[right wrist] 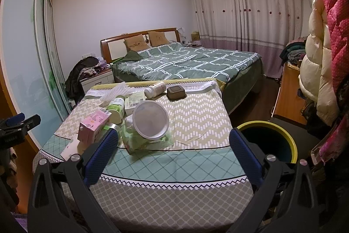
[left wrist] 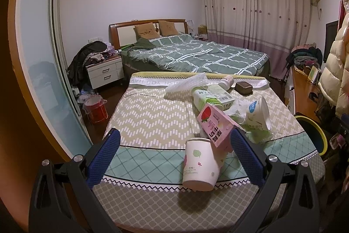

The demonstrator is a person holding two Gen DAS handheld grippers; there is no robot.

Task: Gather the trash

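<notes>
- The left tongs (left wrist: 174, 158) are spread wide at the bottom of the left wrist view, with blue padded fingers (left wrist: 102, 158) and nothing pinched.
- A white paper cup (left wrist: 201, 164) lies tipped on the bench (left wrist: 148, 119) between those fingers, nearer the right-hand one; whether it touches the pad I cannot tell.
- Just above the cup, a pink strawberry milk carton (left wrist: 214, 123) leans close by the right-hand finger's tip.
- Further up the frame lie a green-and-white carton (left wrist: 209, 95), a crumpled clear plastic bag (left wrist: 187, 85), a small white bottle (left wrist: 226, 81) and a dark brown box (left wrist: 244, 87).
- The right tongs (right wrist: 173, 152) are likewise spread wide and empty, hovering over the cloth-covered bench at the bottom of the right wrist view.
- A large white cup (right wrist: 150, 121) lies on its side, mouth toward the camera, on green plastic wrapping (right wrist: 139, 141) just above the left-hand finger.
- A dark bin with a yellow rim (right wrist: 270, 141) stands beside the bench at lower right, behind the right-hand finger.
</notes>
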